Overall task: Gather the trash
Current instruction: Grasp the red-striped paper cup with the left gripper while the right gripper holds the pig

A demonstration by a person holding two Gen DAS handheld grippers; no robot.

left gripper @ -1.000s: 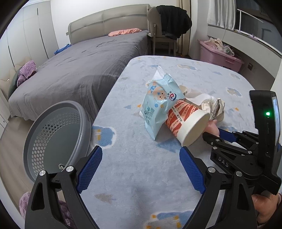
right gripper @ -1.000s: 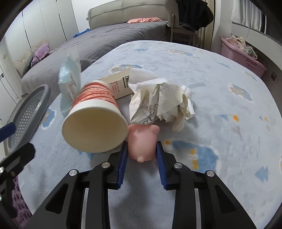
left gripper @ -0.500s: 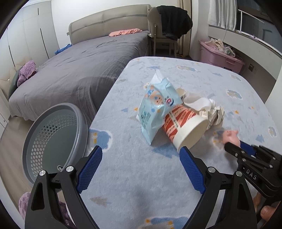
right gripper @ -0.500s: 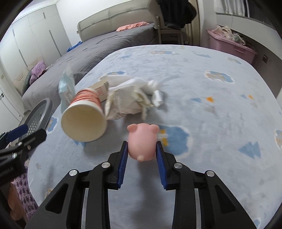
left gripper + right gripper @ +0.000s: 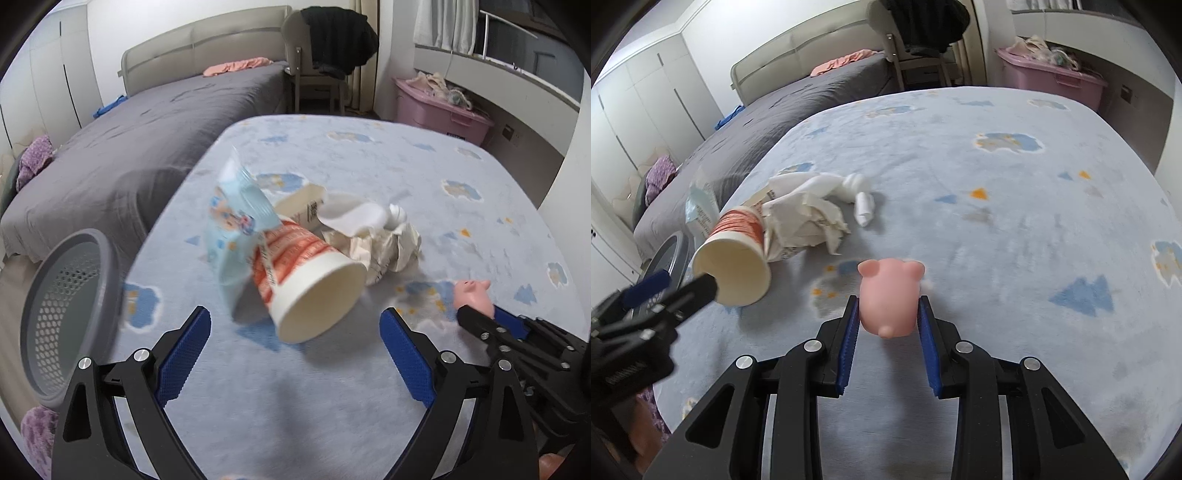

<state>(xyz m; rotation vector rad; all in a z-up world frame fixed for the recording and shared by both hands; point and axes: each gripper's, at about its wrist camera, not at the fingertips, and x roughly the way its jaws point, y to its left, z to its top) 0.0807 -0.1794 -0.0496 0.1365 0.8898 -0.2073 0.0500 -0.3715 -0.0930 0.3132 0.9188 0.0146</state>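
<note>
Since a moment ago, my right tongs (image 5: pixel 888 314) have slid away from the trash pile, and the pink pig toy (image 5: pixel 889 295) came along, pinched tight between the two blue pads. Now the pig sits low in the middle of the right view, apart from the pile.

My left tongs (image 5: pixel 295 354) are spread wide with nothing between them. The paper cup (image 5: pixel 310 284) lies on its side just above them, in the middle of the left view, its open mouth facing me. A light blue wipes pack (image 5: pixel 232 229) leans on the cup's left side. Crumpled white paper (image 5: pixel 384 247) touches the cup on the right.

All of it lies on the table (image 5: pixel 369 158) with its soft blue cloth. The right half of the cloth is bare, with lots of room to move. The table's left edge runs near the pack, and the gray basket (image 5: pixel 48 310) sits past that edge, at the lower left. A gray bed (image 5: pixel 147 136) fills the upper left.
</note>
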